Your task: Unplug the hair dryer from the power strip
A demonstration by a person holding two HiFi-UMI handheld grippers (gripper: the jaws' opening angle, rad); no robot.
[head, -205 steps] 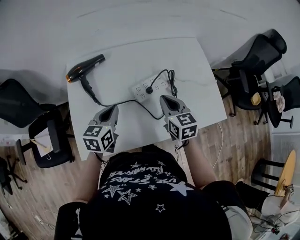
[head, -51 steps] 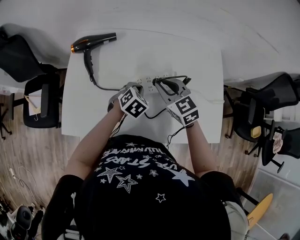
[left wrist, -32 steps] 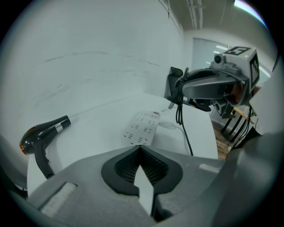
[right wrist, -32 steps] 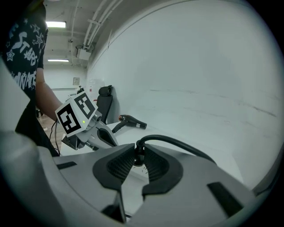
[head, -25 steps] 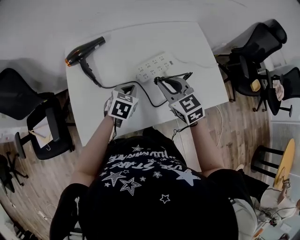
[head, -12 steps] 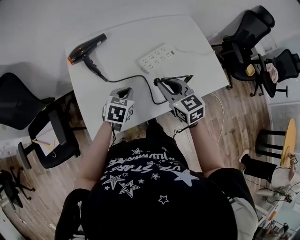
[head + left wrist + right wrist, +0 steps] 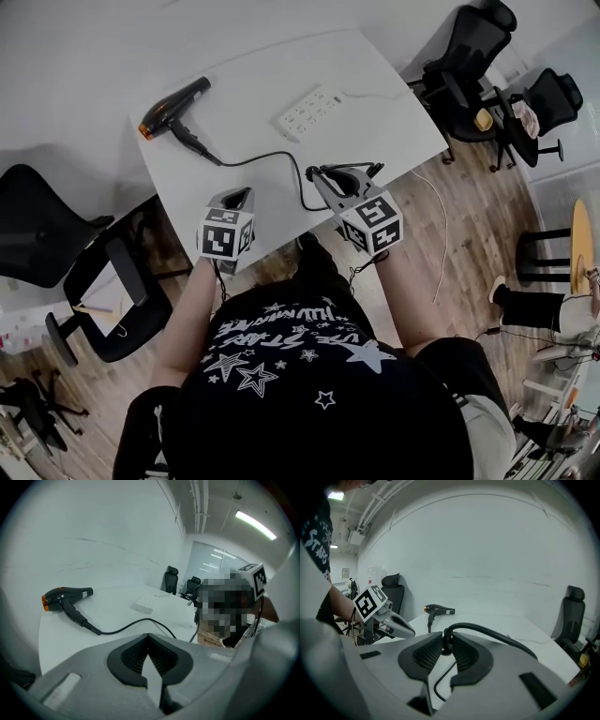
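The black hair dryer (image 7: 173, 105) with an orange nozzle end lies at the far left of the white table (image 7: 375, 84). Its cord (image 7: 272, 157) runs toward the near edge and ends in a black plug (image 7: 446, 644). My right gripper (image 7: 317, 172) is shut on that plug, and the cord arches back over its jaws. The white power strip (image 7: 309, 111) lies farther back, apart from the plug, with nothing in its sockets. My left gripper (image 7: 239, 197) hangs over the near left part of the table, shut and empty. The dryer (image 7: 65, 596) and strip (image 7: 143, 604) also show in the left gripper view.
Black office chairs stand right of the table (image 7: 469, 37) and to its left (image 7: 37, 234). The strip's own white cable (image 7: 375, 94) leads off the right edge and hangs to the wooden floor (image 7: 441, 216). A white wall lies behind the table.
The right gripper has drawn the plug out of the power strip and carried it toward the table's near edge. The left gripper has left the strip and moved back and to the left.
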